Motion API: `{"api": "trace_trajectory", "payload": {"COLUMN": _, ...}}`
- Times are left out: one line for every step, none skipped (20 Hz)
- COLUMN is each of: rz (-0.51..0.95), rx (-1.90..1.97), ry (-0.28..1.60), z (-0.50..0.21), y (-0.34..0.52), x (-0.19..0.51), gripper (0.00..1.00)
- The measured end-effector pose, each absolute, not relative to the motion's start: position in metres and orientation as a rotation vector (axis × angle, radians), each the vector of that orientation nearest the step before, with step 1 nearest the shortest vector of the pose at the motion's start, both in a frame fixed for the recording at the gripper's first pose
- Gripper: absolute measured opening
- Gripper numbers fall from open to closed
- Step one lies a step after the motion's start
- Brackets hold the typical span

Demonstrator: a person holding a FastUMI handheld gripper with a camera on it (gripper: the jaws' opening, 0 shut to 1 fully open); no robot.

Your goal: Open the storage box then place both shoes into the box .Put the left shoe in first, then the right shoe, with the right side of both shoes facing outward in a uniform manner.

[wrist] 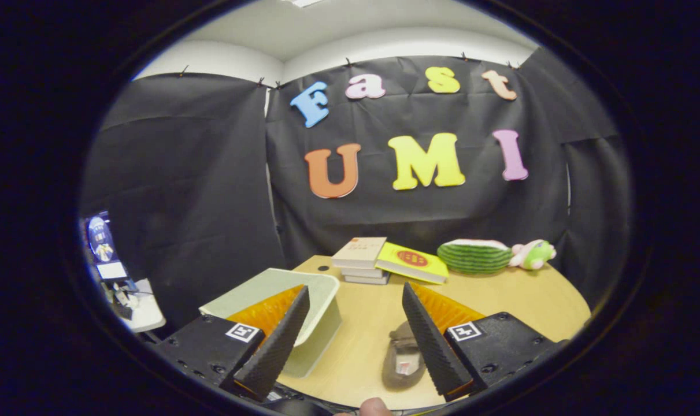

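Gripper view: hand-held gripper [355, 300] agape above shoe [402, 358].

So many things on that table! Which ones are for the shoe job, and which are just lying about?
For the job:
- storage box, lid on, by one finger
- shoe between the open fingers
- gripper, holding nothing

Lying about:
- books
- yellow book
- watermelon toy
- frog toy
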State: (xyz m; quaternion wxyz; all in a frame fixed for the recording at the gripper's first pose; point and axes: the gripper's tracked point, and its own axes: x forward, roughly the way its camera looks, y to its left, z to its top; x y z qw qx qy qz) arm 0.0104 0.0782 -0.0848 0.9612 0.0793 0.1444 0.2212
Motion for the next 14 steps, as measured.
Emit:
{"api": "trace_trajectory", "payload": {"rz": 0.509, "rx": 0.201, "ry": 0.343, "z": -0.093, "y": 0.090, "x": 0.009, "gripper": 1.00}}
{"api": "trace_trajectory", "payload": {"rz": 0.557, "rx": 0.246, "ry": 0.394, "z": -0.103, "y": 0.098, "x": 0.008, "gripper": 1.00}}
{"api": "trace_trajectory", "payload": {"rz": 0.598, "rx": 0.294, "ry": 0.443, "z": -0.111, "y": 0.106, "x": 0.008, "gripper": 1.00}}
{"api": "trace_trajectory", "payload": {"rz": 0.638, "rx": 0.333, "ry": 0.486, "z": -0.118, "y": 0.114, "x": 0.008, "gripper": 1.00}}
{"api": "trace_trajectory", "payload": {"rz": 0.665, "rx": 0.361, "ry": 0.526, "z": -0.127, "y": 0.120, "x": 0.010, "gripper": 1.00}}
{"api": "trace_trajectory", "payload": {"rz": 0.688, "rx": 0.384, "ry": 0.562, "z": -0.136, "y": 0.125, "x": 0.011, "gripper": 1.00}}
{"api": "trace_trajectory", "payload": {"rz": 0.713, "rx": 0.409, "ry": 0.598, "z": -0.144, "y": 0.130, "x": 0.012, "gripper": 1.00}}
{"api": "trace_trajectory", "payload": {"rz": 0.739, "rx": 0.442, "ry": 0.636, "z": -0.152, "y": 0.136, "x": 0.013, "gripper": 1.00}}
{"api": "trace_trajectory", "payload": {"rz": 0.760, "rx": 0.477, "ry": 0.677, "z": -0.159, "y": 0.141, "x": 0.014, "gripper": 1.00}}
{"api": "trace_trajectory", "payload": {"rz": 0.779, "rx": 0.508, "ry": 0.709, "z": -0.164, "y": 0.146, "x": 0.014, "gripper": 0.99}}
{"api": "trace_trajectory", "payload": {"rz": 0.796, "rx": 0.534, "ry": 0.735, "z": -0.169, "y": 0.150, "x": 0.016, "gripper": 0.99}}
{"api": "trace_trajectory", "payload": {"rz": 0.810, "rx": 0.557, "ry": 0.756, "z": -0.172, "y": 0.153, "x": 0.019, "gripper": 0.99}}
{"api": "trace_trajectory", "payload": {"rz": 0.824, "rx": 0.577, "ry": 0.779, "z": -0.175, "y": 0.157, "x": 0.018, "gripper": 0.99}}
{"api": "trace_trajectory", "payload": {"rz": 0.842, "rx": 0.593, "ry": 0.802, "z": -0.178, "y": 0.162, "x": 0.019, "gripper": 0.98}}
